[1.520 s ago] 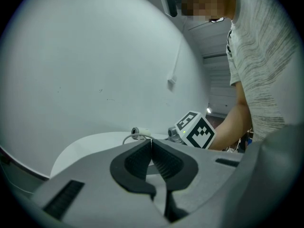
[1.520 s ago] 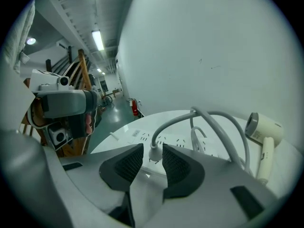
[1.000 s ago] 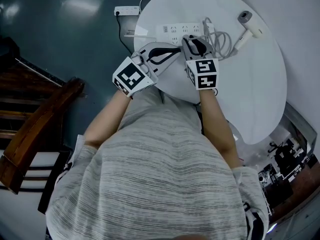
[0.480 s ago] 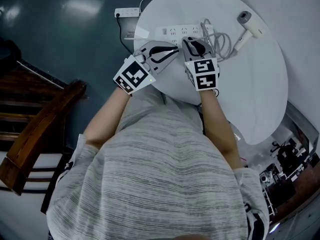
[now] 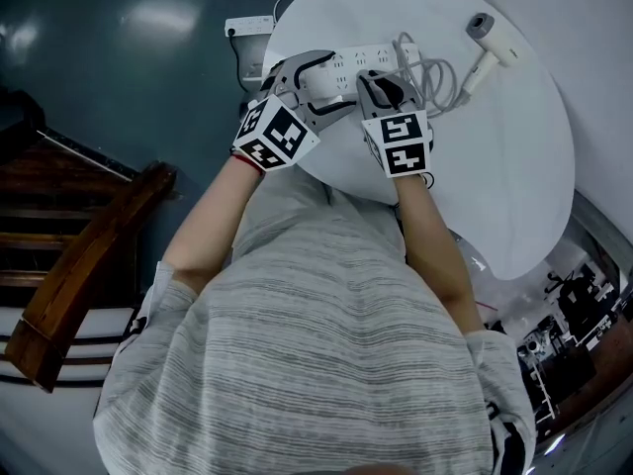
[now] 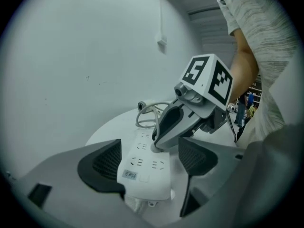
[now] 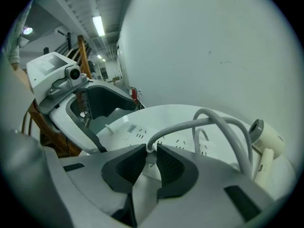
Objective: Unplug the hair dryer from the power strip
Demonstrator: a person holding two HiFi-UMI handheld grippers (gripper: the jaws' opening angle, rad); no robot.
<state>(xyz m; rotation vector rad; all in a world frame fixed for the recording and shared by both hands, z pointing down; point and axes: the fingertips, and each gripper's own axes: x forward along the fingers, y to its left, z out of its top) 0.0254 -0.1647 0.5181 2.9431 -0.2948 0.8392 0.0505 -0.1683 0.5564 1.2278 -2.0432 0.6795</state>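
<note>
A white power strip point(image 5: 358, 59) lies on the round white table point(image 5: 495, 166). My right gripper point(image 5: 382, 85) is shut on the hair dryer's plug point(image 7: 150, 147), which sits in the strip point(image 7: 137, 133). The grey cable point(image 7: 204, 120) loops from the plug to the white hair dryer point(image 5: 492, 43), which lies at the table's far right point(image 7: 265, 139). My left gripper point(image 5: 324, 79) has just been opening. Its jaws now stand wide on either side of the strip's near end point(image 6: 145, 167), and the pads point(image 6: 102, 163) do not press on it. The right gripper point(image 6: 173, 122) shows just beyond.
A second power strip point(image 5: 249, 25) with a white lead lies on the dark floor left of the table. Dark wooden furniture point(image 5: 79, 265) stands at the left. The table edge runs close under both grippers.
The left gripper has moved toward the strip's left end, rolled, and gone from shut to wide open around that end. The right gripper has stayed on the plug.
</note>
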